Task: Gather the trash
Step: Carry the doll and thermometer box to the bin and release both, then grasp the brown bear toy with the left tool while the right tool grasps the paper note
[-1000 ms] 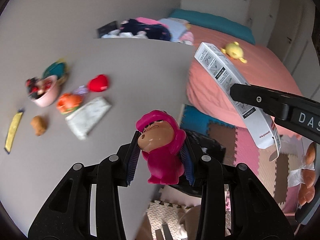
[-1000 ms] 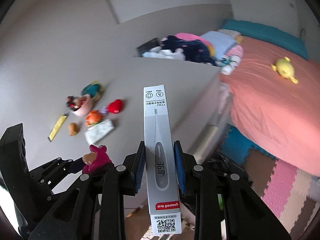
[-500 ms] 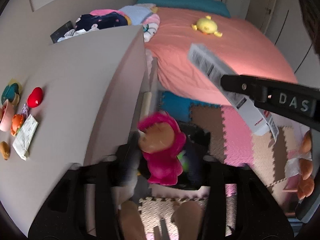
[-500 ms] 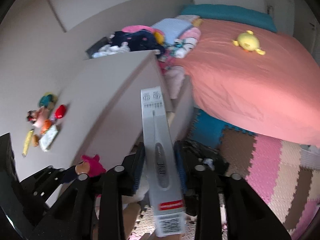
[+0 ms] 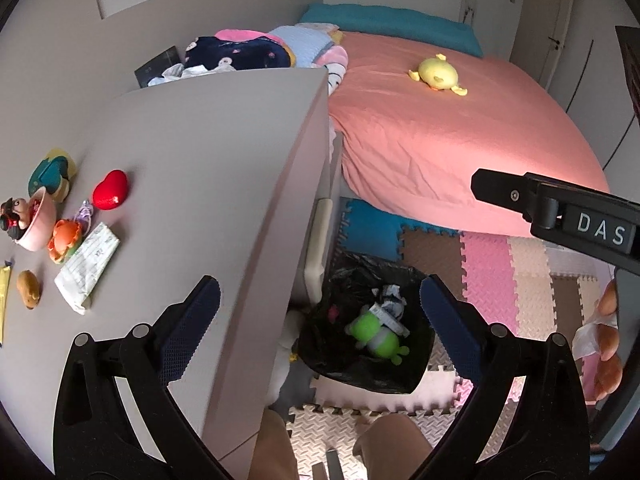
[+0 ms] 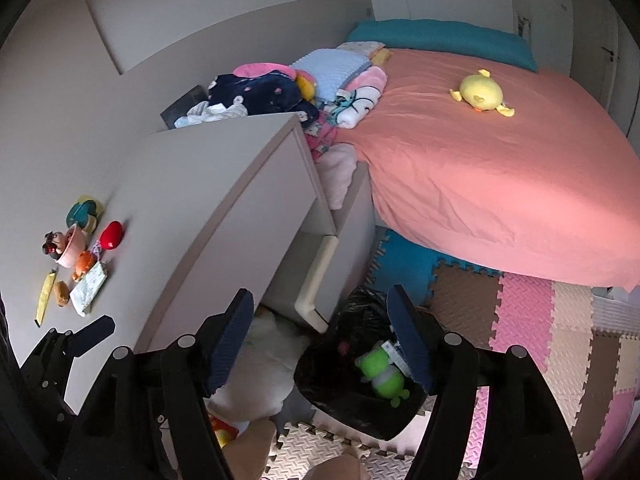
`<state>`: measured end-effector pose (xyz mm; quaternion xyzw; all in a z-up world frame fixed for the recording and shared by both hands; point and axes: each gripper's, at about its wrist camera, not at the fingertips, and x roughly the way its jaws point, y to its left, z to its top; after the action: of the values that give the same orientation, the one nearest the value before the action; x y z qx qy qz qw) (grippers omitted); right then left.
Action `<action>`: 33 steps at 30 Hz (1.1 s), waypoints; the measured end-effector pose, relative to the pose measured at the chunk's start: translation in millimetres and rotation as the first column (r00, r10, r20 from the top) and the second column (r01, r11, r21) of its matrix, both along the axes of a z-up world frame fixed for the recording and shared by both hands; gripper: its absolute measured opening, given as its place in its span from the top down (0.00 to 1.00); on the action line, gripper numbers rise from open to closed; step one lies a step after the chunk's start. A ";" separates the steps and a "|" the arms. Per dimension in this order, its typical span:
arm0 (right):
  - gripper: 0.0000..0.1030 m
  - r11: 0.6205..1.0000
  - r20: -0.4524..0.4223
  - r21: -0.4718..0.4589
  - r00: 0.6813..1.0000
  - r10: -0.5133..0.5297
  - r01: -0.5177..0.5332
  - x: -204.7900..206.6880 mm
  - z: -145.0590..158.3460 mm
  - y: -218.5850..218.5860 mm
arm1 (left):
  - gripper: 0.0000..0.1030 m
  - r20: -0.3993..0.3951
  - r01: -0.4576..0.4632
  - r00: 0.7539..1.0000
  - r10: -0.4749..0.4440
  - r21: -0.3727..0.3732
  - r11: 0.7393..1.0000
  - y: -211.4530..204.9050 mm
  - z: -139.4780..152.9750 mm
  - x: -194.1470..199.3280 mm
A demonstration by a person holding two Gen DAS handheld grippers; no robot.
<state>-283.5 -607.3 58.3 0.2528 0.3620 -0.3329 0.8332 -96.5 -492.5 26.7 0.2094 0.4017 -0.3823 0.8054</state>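
far left of the frame, on the grey tabletop point(image 5: 208, 152), a cluster of small items lies unattended: a yellow strip point(image 5: 4, 296), a brown lump point(image 5: 28, 294), a pink bowl point(image 5: 38, 220) with a figurine in it, an orange toy point(image 5: 66, 238), a crumpled white wrapper point(image 5: 88, 266), a red heart-shaped piece point(image 5: 110, 195) and a teal-and-yellow toy point(image 5: 52, 174). which of these count as trash cannot be settled from here; the wrapper and the strip look the likeliest.

lower centre, the left hand-held gripper point(image 5: 320, 320) stands with its blue pads spread wide and nothing between them. it hangs over the table edge and the black-lined trash bin point(image 5: 360, 376) on the floor mats below. in the bin lie a green toy point(image 5: 376, 334) and some white printed packaging point(image 5: 390, 308); a small pink spot deeper in is too dark to identify.

in the right wrist view the right hand-held gripper point(image 6: 320, 340) is likewise spread and empty, above the same bin. right of frame, the pink bed point(image 5: 460, 128) carries a yellow plush point(image 5: 438, 76).

judgement: a drop into the bin appears complete and both tools are free. the next move calls for swinging back to the tabletop cluster at the left, choosing one piece, the wrapper being flat and needing a low pinch on its edge.
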 end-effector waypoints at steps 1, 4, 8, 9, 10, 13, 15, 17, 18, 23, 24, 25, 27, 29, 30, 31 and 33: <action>0.32 1.000 -0.001 -0.002 1.000 0.005 -0.005 2.7 0.7 2.6 | 0.06 -0.001 -0.005 1.000 0.005 -0.005 1.000 3.1 1.1 1.3; 0.32 1.000 0.003 -0.002 1.000 0.019 -0.019 10.9 2.5 11.0 | 0.06 -0.010 -0.015 1.000 0.015 -0.018 1.000 11.6 3.7 6.3; 0.32 0.998 0.016 0.002 0.998 0.056 -0.056 25.2 6.3 24.1 | 0.06 -0.005 -0.039 0.999 0.039 -0.028 0.999 28.5 6.8 13.3; 0.32 0.998 0.017 -0.003 0.998 0.068 -0.068 29.7 7.6 28.5 | 0.06 0.002 -0.049 0.999 0.049 -0.026 0.998 33.8 7.5 15.7; 0.32 0.996 0.019 -0.006 0.996 0.084 -0.084 35.4 8.9 34.3 | 0.06 0.006 -0.056 0.998 0.056 -0.027 0.998 37.8 8.0 17.8; 0.32 0.991 0.024 -0.006 0.991 0.134 -0.134 54.0 11.6 49.8 | 0.06 0.014 -0.099 0.995 0.099 -0.030 0.995 57.9 10.8 31.5; 0.32 0.986 0.023 -0.007 0.986 0.166 -0.166 67.0 12.5 60.3 | 0.06 0.017 -0.127 0.992 0.128 -0.030 0.991 70.7 12.4 39.9; 0.32 0.979 0.018 -0.008 0.979 0.205 -0.205 83.9 12.3 72.8 | 0.06 0.024 -0.156 0.987 0.156 -0.026 0.987 83.7 13.8 49.0; 0.32 0.975 0.014 -0.007 0.975 0.223 -0.223 92.4 11.6 79.0 | 0.06 0.029 -0.169 0.985 0.170 -0.027 0.985 91.4 14.8 54.1; 0.32 0.960 -0.007 0.000 0.959 0.282 -0.282 129.0 5.3 105.1 | 0.06 0.049 -0.245 0.968 0.245 -0.024 0.969 135.7 17.7 77.6; 0.32 0.957 -0.009 0.002 0.957 0.289 -0.289 134.7 4.1 108.9 | 0.06 0.053 -0.258 0.965 0.259 -0.024 0.966 144.1 17.5 83.2; 0.32 0.953 -0.011 0.009 0.953 0.302 -0.302 143.0 2.4 114.5 | 0.06 0.056 -0.277 0.959 0.278 -0.025 0.961 155.0 17.3 89.1; 0.32 0.947 -0.016 0.020 0.947 0.321 -0.321 155.1 -0.7 123.3 | 0.06 0.053 -0.304 0.951 0.305 -0.030 0.952 171.5 16.8 100.3; 0.32 0.942 -0.020 0.029 0.942 0.336 -0.336 169.6 -3.4 132.9 | 0.06 0.053 -0.341 0.938 0.342 -0.028 0.940 185.5 16.3 113.1; 0.32 0.940 -0.021 0.031 0.941 0.339 -0.338 174.7 -4.7 136.3 | 0.06 0.057 -0.366 0.928 0.367 -0.025 0.930 193.4 16.1 120.4; 0.32 0.939 -0.021 0.038 0.939 0.343 -0.342 182.7 -6.1 140.6 | 0.06 0.056 -0.383 0.922 0.384 -0.026 0.923 198.7 15.8 125.2; 0.32 0.936 -0.016 0.057 0.937 0.349 -0.348 196.0 -8.8 146.5 | 0.06 0.033 -0.423 0.905 0.425 -0.040 0.905 212.9 16.0 138.8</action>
<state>-87.5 -460.8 49.5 0.2023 0.4206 -0.1736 0.8672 42.4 -279.5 42.7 0.1119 0.4148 -0.2002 0.8805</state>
